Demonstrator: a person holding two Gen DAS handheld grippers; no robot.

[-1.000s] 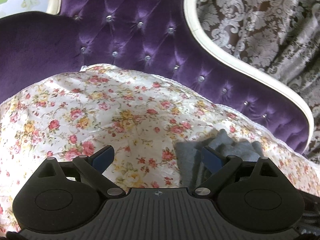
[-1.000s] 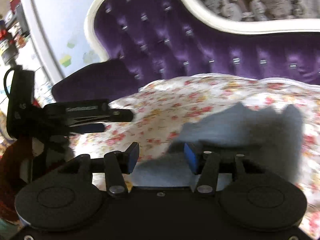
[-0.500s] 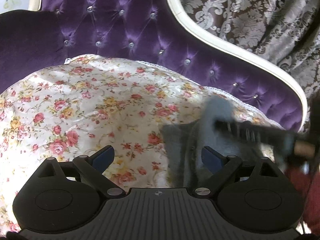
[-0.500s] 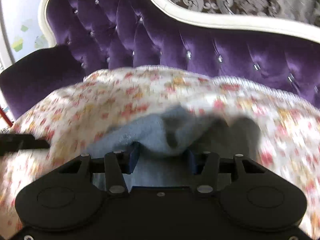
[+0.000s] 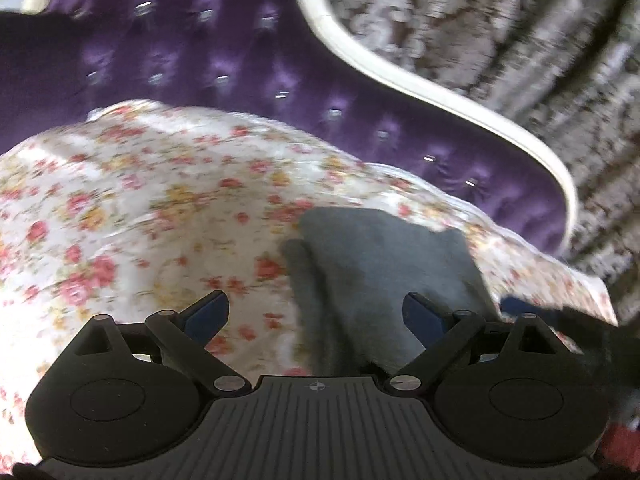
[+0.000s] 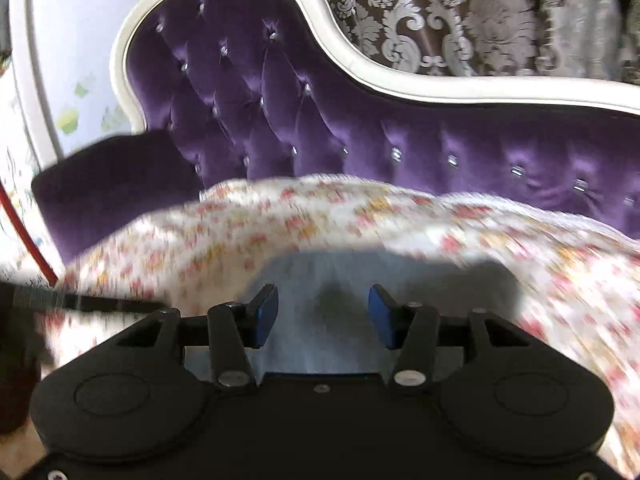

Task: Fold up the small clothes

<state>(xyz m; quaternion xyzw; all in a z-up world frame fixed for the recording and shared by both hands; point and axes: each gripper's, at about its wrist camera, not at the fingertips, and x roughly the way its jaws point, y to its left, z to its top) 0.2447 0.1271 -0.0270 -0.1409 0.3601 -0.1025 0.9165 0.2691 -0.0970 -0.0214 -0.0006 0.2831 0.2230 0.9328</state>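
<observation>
Left wrist view first: we see our left gripper [image 5: 316, 316] with its blue-padded fingers [image 5: 208, 314] spread wide and holding nothing. Between them and a little to the right lies the grey garment [image 5: 380, 264], bunched into a rough block with a darker fold along its left edge, resting on the floral cover [image 5: 140, 200]. The right finger sits over the garment's near part; whether it touches the cloth we cannot tell.

From the right wrist view, our right gripper [image 6: 323, 312] has its fingers [image 6: 266, 308] apart at a middling gap, also empty. The same grey garment [image 6: 340, 276] lies just beyond and under them, much blurred, so its edges and layers are hard to read. At the left edge a dark bar-like part pokes in, probably the other gripper, too smeared to say more.

Further out, the floral cover drapes over the seat of a purple tufted sofa [image 6: 280, 100] with a white frame, and a patterned curtain [image 6: 460, 12] hangs behind.

We judge the garment half-folded and awaiting the next grasp. The risks: both views are smeared by motion, so closing now could miss the edge or take only the top layer; a low pinch could catch the loose floral cover together with the garment and drag it; and the soft, rounded seat may let the fold slump open.
</observation>
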